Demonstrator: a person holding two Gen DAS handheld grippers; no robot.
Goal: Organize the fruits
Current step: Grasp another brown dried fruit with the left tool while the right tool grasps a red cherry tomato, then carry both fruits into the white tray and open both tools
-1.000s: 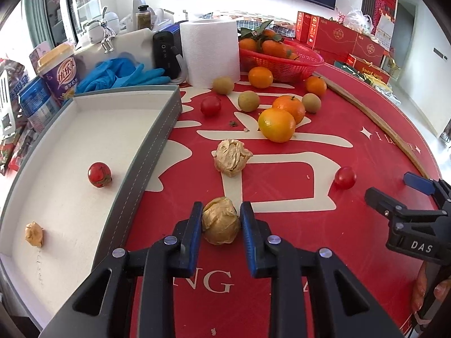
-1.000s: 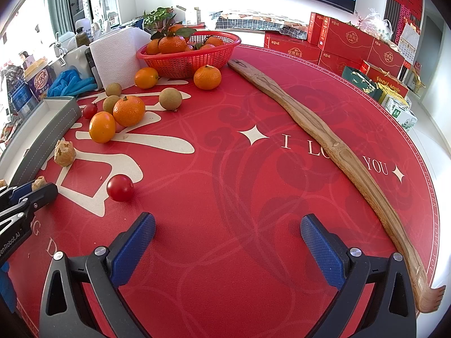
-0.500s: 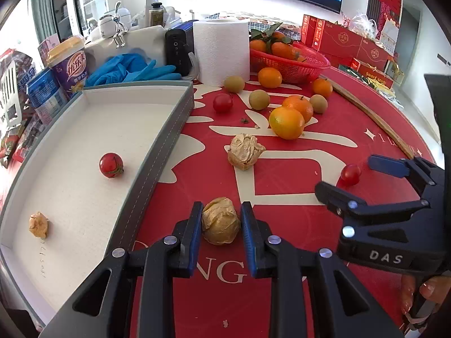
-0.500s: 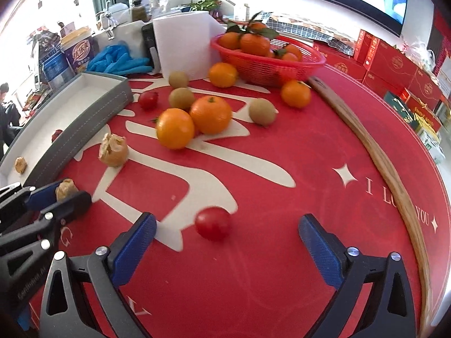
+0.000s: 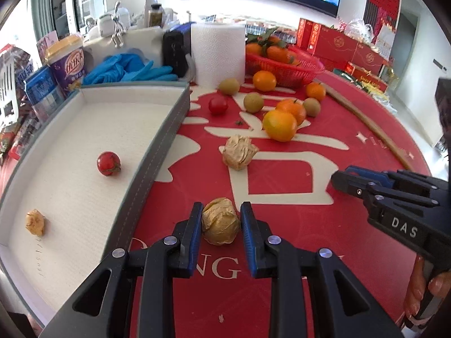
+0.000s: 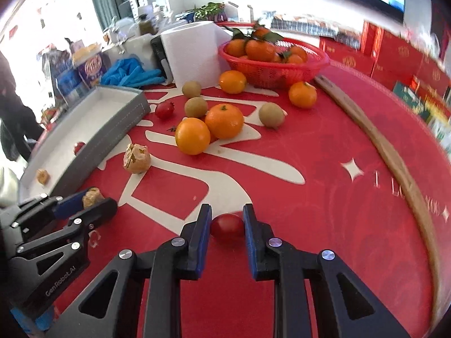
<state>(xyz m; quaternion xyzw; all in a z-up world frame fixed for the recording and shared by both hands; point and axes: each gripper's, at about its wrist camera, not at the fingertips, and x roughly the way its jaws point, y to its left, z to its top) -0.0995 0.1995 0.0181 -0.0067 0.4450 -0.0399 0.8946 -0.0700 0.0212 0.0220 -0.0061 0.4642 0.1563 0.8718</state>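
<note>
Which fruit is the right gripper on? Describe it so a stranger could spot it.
On the red mat, look at the near edge, away from the basket. A small red tomato sits between the right gripper's fingers. Unlike the tomato by the tray, it lies alone, far from the oranges.

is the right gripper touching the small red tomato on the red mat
Touching. In the right wrist view the right gripper has both blue pads pressed against the sides of the tomato, no gap either side; its jaws have just closed.
</note>
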